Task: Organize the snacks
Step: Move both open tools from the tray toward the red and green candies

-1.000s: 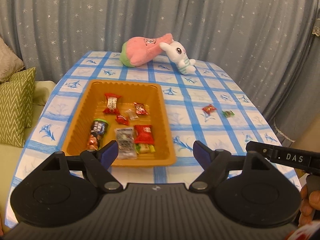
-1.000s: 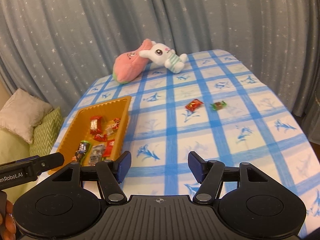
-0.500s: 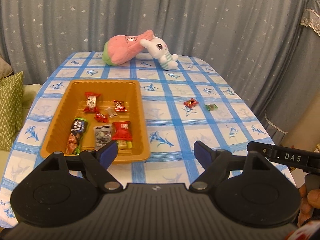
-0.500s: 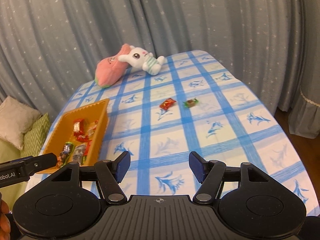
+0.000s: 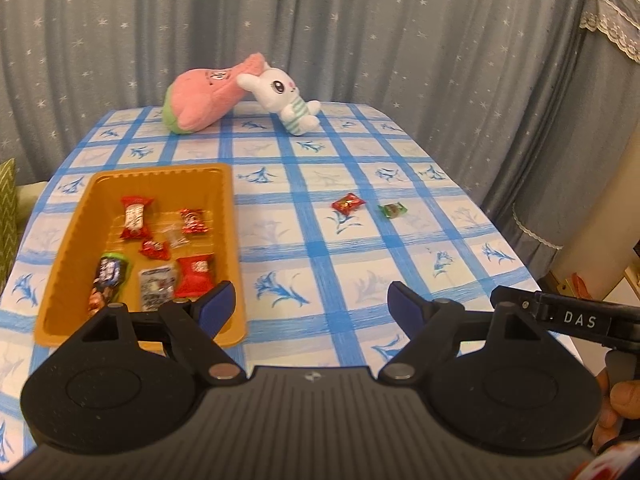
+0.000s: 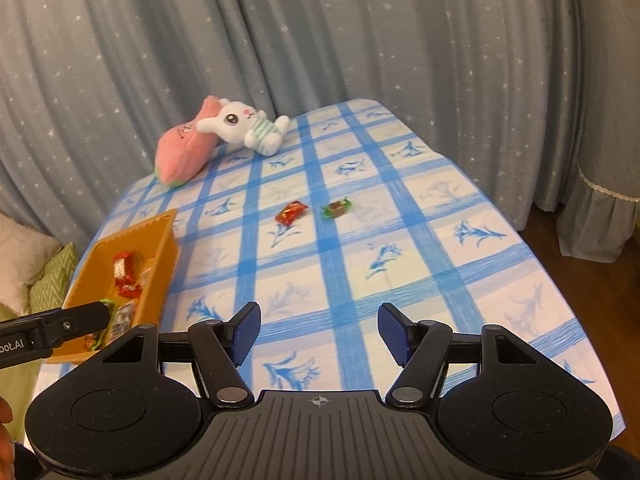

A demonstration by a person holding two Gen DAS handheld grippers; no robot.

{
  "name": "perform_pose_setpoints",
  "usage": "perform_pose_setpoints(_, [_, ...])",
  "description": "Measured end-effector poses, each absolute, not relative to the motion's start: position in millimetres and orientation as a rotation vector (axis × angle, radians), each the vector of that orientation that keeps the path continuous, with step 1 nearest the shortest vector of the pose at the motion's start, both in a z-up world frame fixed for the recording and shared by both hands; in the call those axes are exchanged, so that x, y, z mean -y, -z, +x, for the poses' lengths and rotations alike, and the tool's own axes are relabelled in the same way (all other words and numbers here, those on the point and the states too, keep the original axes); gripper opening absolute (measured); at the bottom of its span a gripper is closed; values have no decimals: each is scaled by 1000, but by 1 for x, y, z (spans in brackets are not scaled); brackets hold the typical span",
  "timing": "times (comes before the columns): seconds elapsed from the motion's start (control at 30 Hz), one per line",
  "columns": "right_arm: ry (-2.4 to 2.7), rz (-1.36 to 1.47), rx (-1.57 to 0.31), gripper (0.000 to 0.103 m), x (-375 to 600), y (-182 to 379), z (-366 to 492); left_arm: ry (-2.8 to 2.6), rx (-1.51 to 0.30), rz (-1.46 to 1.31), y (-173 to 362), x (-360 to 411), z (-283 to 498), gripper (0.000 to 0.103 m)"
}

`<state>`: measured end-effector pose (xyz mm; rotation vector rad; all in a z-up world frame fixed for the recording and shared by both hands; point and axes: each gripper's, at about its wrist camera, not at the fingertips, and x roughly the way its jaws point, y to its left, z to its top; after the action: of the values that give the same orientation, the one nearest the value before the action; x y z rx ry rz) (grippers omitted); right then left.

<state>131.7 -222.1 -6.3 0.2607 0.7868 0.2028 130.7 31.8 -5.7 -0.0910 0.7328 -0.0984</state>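
Snacks mostly sit in the tray (image 5: 230,216) already; two strays lie on the tabletop (image 5: 420,240) well right of the tray: a red candy (image 5: 347,203) and just past it a green candy (image 5: 393,210). Both the left gripper (image 5: 310,306) and right gripper (image 6: 319,333) are wide apart, holding nothing. I'd come straight down over the red one and pinch the wrapper's middle. Left view shows the tray's whole inside; right view only catches part.

Snacks in a tray, two strays on the cloth

At left of frame the orange tray (image 5: 230,216) holds several wrapped snacks; right of centre a red candy (image 5: 347,203) and green candy (image 5: 393,210) lie near each other on the checked tablecloth (image 5: 360,264).
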Motion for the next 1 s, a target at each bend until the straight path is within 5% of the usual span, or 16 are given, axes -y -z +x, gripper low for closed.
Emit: perform_pose_setpoints(1.0, [-238,90,-791,65,239,60,268,209,-786,87,57,8,295,80])
